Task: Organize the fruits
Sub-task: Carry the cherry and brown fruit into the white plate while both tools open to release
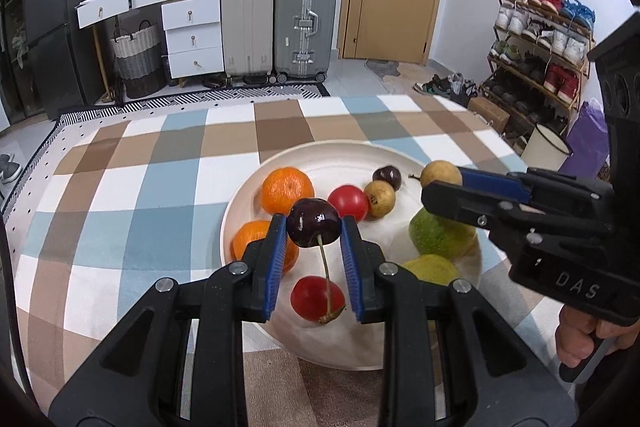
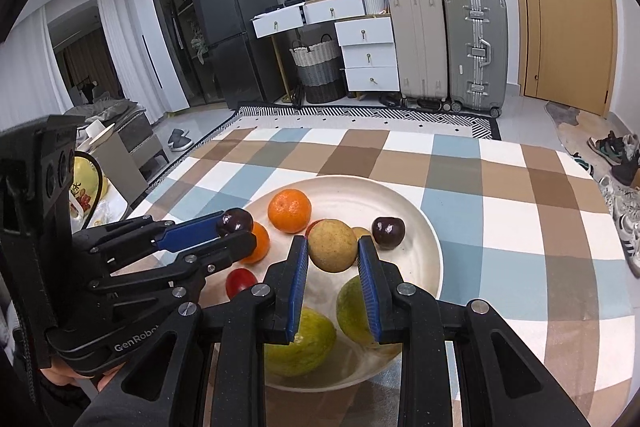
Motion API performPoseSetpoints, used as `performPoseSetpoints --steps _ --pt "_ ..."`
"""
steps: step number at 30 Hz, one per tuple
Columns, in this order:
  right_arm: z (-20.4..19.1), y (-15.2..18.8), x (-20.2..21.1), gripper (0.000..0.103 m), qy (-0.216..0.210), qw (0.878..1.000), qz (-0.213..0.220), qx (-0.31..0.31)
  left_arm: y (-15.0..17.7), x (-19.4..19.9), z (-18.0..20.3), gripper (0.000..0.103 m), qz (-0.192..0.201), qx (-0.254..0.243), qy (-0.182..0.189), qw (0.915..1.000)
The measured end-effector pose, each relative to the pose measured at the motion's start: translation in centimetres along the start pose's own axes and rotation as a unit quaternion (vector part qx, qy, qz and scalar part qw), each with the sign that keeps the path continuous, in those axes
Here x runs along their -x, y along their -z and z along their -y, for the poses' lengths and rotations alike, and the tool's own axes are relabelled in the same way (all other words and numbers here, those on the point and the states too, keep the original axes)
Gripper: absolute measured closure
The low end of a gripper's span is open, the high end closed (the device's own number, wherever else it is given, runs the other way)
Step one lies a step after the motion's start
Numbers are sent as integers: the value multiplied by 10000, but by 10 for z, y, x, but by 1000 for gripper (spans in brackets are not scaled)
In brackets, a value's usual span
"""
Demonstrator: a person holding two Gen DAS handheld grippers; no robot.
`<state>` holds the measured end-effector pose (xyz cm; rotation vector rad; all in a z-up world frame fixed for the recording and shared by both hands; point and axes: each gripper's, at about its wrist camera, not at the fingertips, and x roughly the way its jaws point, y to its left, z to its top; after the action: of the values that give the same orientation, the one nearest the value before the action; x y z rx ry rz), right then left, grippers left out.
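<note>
Cherry (image 1: 313, 221), dark, glossy, pinched in left gripper (image 1: 314, 227), stem hanging; round matte russet fruit (image 2: 333, 245) clamped by right gripper (image 2: 333, 247), both angled downward over plate (image 2: 424, 227).

Plate (image 1: 248, 195) on checked tablecloth (image 1: 132, 187)

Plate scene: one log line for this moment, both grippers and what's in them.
left gripper: shut on dark cherry | right gripper: shut on brown fruit | both over plate | plate on checked cloth

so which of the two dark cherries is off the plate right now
The dark cherry with the long stem, pinched between the left gripper fingers above the white plate. The other dark cherry, stemless, lies on the plate's far side.
</note>
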<state>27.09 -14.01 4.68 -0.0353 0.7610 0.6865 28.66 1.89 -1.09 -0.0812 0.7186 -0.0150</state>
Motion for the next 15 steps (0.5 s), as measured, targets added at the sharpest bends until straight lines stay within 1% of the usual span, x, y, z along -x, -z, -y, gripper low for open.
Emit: performPoseSetpoints --steps 4,11,15 --pt "2 5 -8 77 -53 9999 -103 -2 3 -10 0 79 -91 -38 -37 9999" --pt "3 7 -8 77 -152 9998 -90 -48 5 -13 3 79 -112 -52 46 9999" --pt "4 8 -8 75 -171 9998 -40 -67 5 -11 2 79 -103 -42 52 9999"
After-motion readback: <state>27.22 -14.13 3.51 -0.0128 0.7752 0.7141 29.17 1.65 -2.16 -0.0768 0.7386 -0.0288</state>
